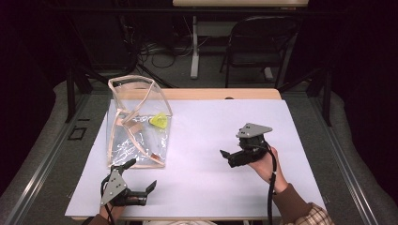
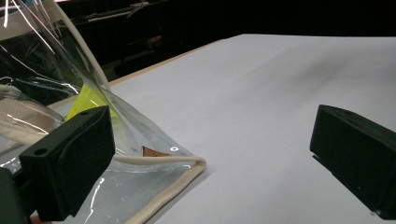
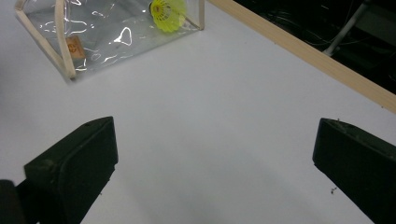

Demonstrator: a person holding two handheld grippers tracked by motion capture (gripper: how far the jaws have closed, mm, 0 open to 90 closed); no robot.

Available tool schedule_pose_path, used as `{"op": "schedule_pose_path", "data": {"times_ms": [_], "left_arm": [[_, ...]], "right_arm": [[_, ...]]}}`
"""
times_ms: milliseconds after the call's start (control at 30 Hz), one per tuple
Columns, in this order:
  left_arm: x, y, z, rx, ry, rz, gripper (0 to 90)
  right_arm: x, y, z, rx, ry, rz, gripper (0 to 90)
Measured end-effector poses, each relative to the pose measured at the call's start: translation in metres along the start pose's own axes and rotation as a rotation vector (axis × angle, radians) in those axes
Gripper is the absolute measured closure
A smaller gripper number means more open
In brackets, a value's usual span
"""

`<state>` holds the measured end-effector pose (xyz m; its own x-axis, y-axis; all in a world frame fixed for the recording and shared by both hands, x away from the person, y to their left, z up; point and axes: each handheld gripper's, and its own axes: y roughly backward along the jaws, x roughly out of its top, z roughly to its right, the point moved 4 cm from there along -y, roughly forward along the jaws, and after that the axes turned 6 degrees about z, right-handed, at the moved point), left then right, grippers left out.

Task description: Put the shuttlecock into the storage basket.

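A clear plastic bag (image 1: 133,140) with cream trim stands on the left of the white table sheet (image 1: 206,178). A yellow shuttlecock (image 1: 159,121) lies inside it near its right wall. My left gripper (image 1: 141,176) is open just in front of the bag's near right corner, with nothing held. In the left gripper view the bag's corner (image 2: 154,196) lies beside the left jaw and the shuttlecock (image 2: 86,100) shows through the plastic. My right gripper (image 1: 231,151) is open over bare sheet, to the right of the bag. The right gripper view has the bag (image 3: 107,37) and shuttlecock (image 3: 167,13) farther off.
The table's wooden far edge (image 1: 225,93) runs behind the white sheet. A folding chair (image 1: 258,42) and a table leg (image 1: 195,47) stand on the floor beyond. A small brown label (image 3: 74,46) sits on the bag.
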<state>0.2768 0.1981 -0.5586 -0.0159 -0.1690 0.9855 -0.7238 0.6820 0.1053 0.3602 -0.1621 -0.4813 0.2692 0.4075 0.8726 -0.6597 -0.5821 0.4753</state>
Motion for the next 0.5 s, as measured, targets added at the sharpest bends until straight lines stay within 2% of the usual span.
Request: {"op": "schedule_pose_path", "data": {"times_ms": [100,500], "left_arm": [[0.000,0.000,0.000,0.001,-0.001,0.000,0.0],[0.000,0.000,0.000,0.001,0.000,0.000,0.0]], "right_arm": [[-0.011,0.003,-0.003,0.003,-0.008,-0.006,0.0],[-0.040,0.013,-0.011,-0.010,-0.031,0.027,0.0]]}}
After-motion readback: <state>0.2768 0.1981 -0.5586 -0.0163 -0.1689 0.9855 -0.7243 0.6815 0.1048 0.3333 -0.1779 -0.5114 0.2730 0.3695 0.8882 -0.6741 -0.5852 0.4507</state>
